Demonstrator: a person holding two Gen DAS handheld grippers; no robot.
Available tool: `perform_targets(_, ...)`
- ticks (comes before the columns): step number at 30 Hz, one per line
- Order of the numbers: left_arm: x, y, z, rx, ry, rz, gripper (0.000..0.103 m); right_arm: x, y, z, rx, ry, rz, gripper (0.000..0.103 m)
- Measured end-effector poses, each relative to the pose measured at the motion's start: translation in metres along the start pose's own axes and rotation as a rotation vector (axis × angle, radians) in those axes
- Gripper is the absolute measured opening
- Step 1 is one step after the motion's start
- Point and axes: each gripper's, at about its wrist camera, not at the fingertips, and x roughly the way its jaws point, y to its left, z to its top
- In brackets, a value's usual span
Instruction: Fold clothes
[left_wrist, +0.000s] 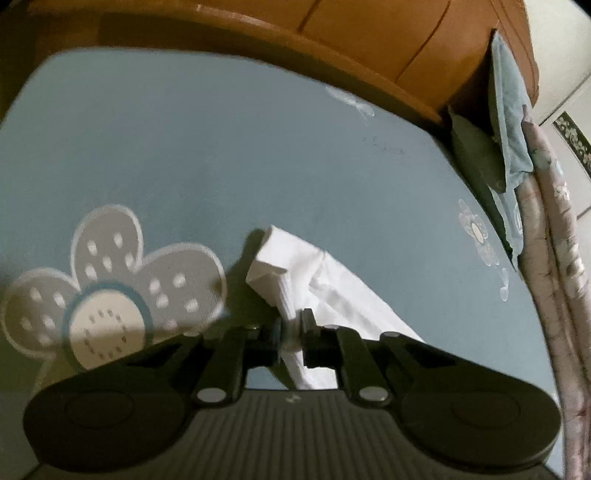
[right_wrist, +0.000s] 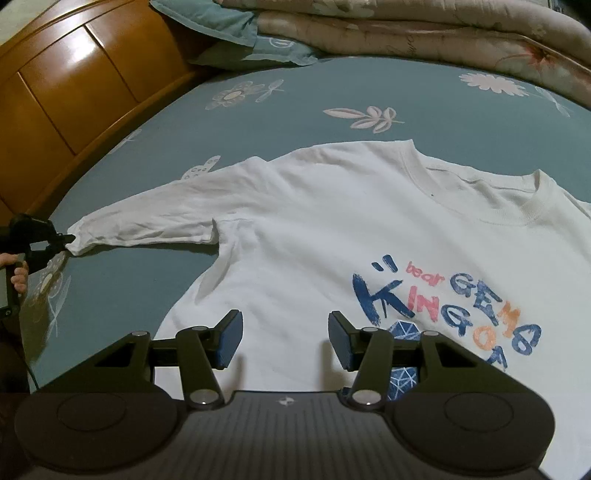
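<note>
A white T-shirt (right_wrist: 332, 229) with blue and pink lettering lies face up and spread flat on the teal flowered bed sheet (right_wrist: 332, 88). Its sleeve (right_wrist: 147, 225) stretches out to the left. My left gripper (right_wrist: 68, 240) is shut on the sleeve's cuff at the far left of the right wrist view. In the left wrist view, the left gripper (left_wrist: 293, 325) pinches the white ribbed cuff (left_wrist: 280, 273), lifted a little off the sheet. My right gripper (right_wrist: 285, 338) hovers open over the shirt's lower left body, with nothing between its fingers.
A wooden bed frame (right_wrist: 66, 92) runs along the left side. Folded quilts (right_wrist: 424, 33) and a teal pillow (right_wrist: 221, 22) are piled at the bed's far end. A hand (right_wrist: 18, 275) holds the left gripper's handle.
</note>
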Motion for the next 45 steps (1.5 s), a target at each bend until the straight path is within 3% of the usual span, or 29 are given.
perform_targets(3, -0.008, -0.005, 0.008, 0.055, -0.031, 0.018, 0.008, 0.003, 0.002, 0.004, -0.010, -0.005, 0.008, 0.057)
perform_targets(17, 0.014, -0.018, 0.029, 0.184, 0.037, 0.089, 0.015, 0.021, 0.020, 0.018, -0.070, 0.002, 0.060, 0.059)
perform_targets(21, -0.002, -0.008, 0.033, 0.165, 0.032, 0.100, 0.035, 0.021, 0.018, 0.017, -0.069, 0.009, 0.064, 0.059)
perform_targets(25, -0.026, -0.015, 0.039, 0.224, -0.024, 0.139, 0.035, 0.021, 0.017, 0.018, -0.066, -0.001, 0.064, 0.059)
perform_targets(29, -0.027, -0.063, 0.035, 0.384, 0.033, 0.024, 0.041, 0.022, 0.018, 0.018, -0.068, -0.007, 0.068, 0.060)
perform_targets(42, 0.039, -0.275, -0.113, 1.042, 0.355, -0.332, 0.043, 0.019, 0.012, 0.010, -0.037, -0.026, 0.081, 0.060)
perform_targets(45, 0.049, -0.282, -0.121, 1.076, 0.350, -0.314, 0.043, 0.014, 0.008, 0.008, -0.030, -0.036, 0.084, 0.060)
